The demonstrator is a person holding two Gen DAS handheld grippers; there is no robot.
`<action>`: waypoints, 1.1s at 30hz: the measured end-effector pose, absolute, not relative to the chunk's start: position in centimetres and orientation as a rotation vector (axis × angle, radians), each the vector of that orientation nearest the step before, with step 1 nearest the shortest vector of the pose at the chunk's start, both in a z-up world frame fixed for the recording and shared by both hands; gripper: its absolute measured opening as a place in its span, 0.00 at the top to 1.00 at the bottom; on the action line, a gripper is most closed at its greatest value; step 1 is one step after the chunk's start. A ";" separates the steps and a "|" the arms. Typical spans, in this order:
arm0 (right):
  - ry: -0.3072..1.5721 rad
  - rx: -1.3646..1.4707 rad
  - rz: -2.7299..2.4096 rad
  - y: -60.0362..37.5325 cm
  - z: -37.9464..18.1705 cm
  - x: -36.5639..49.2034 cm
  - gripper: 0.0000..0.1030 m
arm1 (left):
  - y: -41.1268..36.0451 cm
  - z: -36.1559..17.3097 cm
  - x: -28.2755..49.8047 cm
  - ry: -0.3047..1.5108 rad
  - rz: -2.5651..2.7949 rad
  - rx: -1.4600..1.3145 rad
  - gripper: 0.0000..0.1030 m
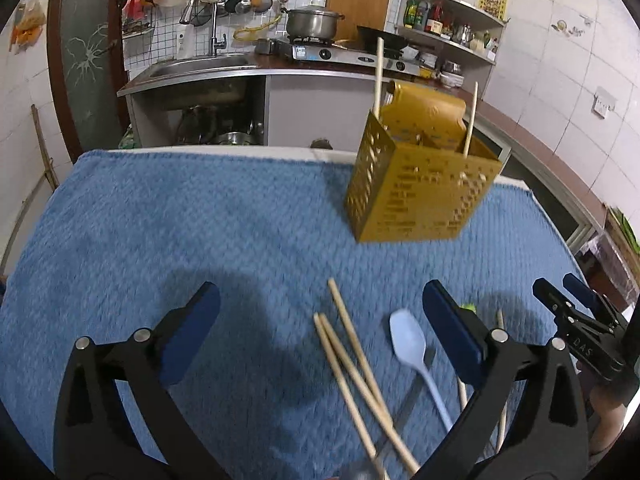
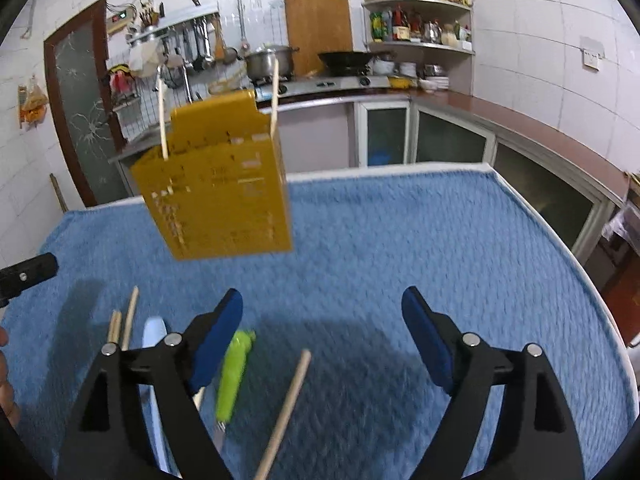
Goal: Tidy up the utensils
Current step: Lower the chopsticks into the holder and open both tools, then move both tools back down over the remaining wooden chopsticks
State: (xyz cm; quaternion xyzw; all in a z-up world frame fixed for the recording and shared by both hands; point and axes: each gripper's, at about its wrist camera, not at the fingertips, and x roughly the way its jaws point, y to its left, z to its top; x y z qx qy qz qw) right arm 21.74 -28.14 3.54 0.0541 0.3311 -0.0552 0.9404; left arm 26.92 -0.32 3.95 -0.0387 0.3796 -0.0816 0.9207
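A gold perforated utensil holder (image 1: 416, 184) stands on the blue towel (image 1: 160, 232) with two wooden chopsticks (image 1: 378, 76) upright in it; it also shows in the right wrist view (image 2: 224, 192). Loose chopsticks (image 1: 352, 376) and a pale blue spoon (image 1: 412, 352) lie between my left gripper's (image 1: 320, 328) open fingers. My right gripper (image 2: 322, 336) is open and empty above the towel (image 2: 440, 240). A green-handled fork (image 2: 234, 368) and one chopstick (image 2: 286, 408) lie between its fingers. The spoon (image 2: 154, 332) and more chopsticks (image 2: 124, 320) lie left of it.
The towel-covered table ends at a white edge (image 1: 240, 150). Beyond it are a sink counter (image 1: 200, 66), a gas stove with a pot (image 1: 312, 22) and corner shelves (image 1: 452, 28). The right gripper's body (image 1: 580, 328) shows at the right of the left wrist view.
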 end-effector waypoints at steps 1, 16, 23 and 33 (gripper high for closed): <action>0.684 0.103 -0.116 -28.1 3.2 21.5 0.20 | -0.3 3.7 26.6 0.784 -0.166 -0.086 0.05; 0.743 0.045 -0.148 -26.7 -0.1 21.3 0.21 | -0.2 -1.9 26.2 0.896 -0.119 -0.121 0.06; 0.793 0.013 -0.144 -25.9 -1.1 21.7 0.36 | -0.2 -3.1 26.9 0.941 -0.135 -0.126 0.28; 0.867 0.037 -0.111 -25.5 -1.9 22.1 0.65 | -1.0 -3.0 26.4 0.959 -0.183 -0.107 0.68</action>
